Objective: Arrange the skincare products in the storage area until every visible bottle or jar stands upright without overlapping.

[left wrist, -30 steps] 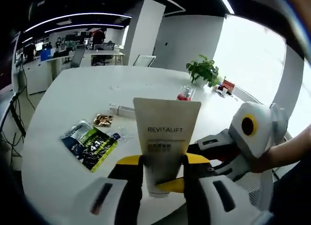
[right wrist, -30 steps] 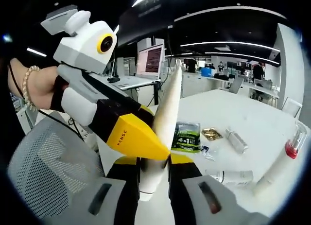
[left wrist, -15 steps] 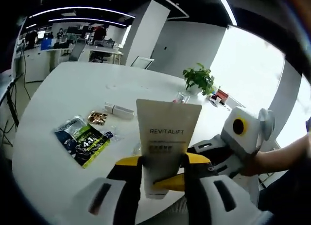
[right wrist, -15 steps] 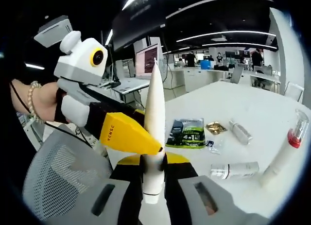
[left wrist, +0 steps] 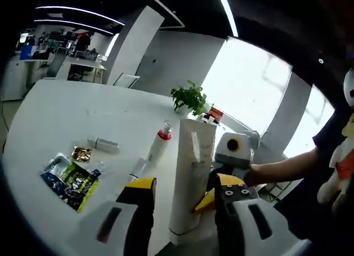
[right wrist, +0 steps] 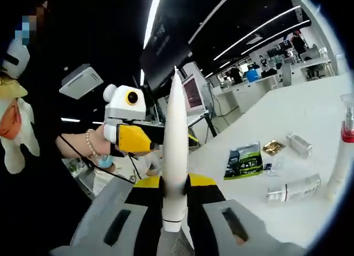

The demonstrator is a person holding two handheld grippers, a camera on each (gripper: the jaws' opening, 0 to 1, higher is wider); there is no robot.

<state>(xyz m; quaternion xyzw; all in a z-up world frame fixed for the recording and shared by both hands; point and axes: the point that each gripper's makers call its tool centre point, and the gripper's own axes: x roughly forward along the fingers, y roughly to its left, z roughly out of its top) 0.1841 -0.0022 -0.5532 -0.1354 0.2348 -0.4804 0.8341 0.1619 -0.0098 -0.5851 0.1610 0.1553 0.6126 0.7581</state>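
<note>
A tall cream tube point(left wrist: 191, 173) marked REVITALIFT stands cap-down in the air between my left gripper's point(left wrist: 185, 185) jaws, which are open, with a gap showing on the left side. My right gripper point(left wrist: 203, 200) comes in from the right and pinches the tube low down. In the right gripper view the tube point(right wrist: 175, 140) rises edge-on from the right gripper point(right wrist: 174, 181), which is shut on it. The left gripper point(right wrist: 145, 140) is to the left there, held by a hand with a bead bracelet. Several other bottles rest on the white table point(left wrist: 44, 112).
A slim white bottle with a red band point(left wrist: 157, 144) point(right wrist: 343, 151), a small silver bottle point(left wrist: 103, 144) point(right wrist: 299, 145) and another lying bottle point(right wrist: 293, 188) are on the table point(right wrist: 310, 109). A green sachet pack point(left wrist: 69, 179) point(right wrist: 243, 159) and a gold sachet point(left wrist: 82, 153) lie nearby. A potted plant point(left wrist: 188, 98) stands at the far edge.
My left gripper has opened and let go of the tube, which now shows more edge-on there. The right gripper still grips it. Both cameras have swung, and the left gripper has drawn back from the tube.
</note>
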